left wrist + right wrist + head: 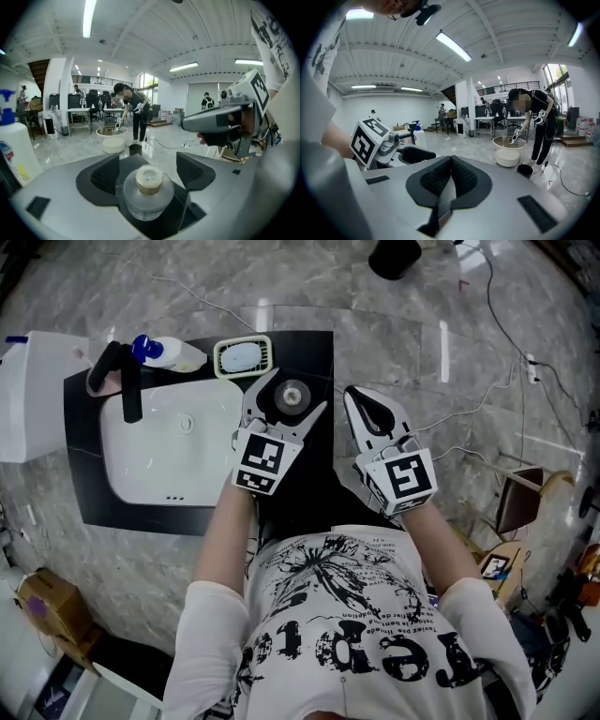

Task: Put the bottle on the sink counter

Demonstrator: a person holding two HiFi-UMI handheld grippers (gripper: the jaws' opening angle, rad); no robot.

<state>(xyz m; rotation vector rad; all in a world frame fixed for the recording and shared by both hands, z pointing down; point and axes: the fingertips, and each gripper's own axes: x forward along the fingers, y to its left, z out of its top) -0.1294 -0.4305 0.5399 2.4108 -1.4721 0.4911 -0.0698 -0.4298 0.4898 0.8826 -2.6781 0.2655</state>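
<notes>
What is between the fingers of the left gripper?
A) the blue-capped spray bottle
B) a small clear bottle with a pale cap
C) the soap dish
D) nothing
B: the left gripper view shows the small clear bottle between the open fingers of the left gripper, untouched.

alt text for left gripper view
A small clear glass bottle with a tan cap stands untouched between the open jaws of the left gripper. A white plastic spray bottle sits far left; the right gripper hovers at right.
</notes>
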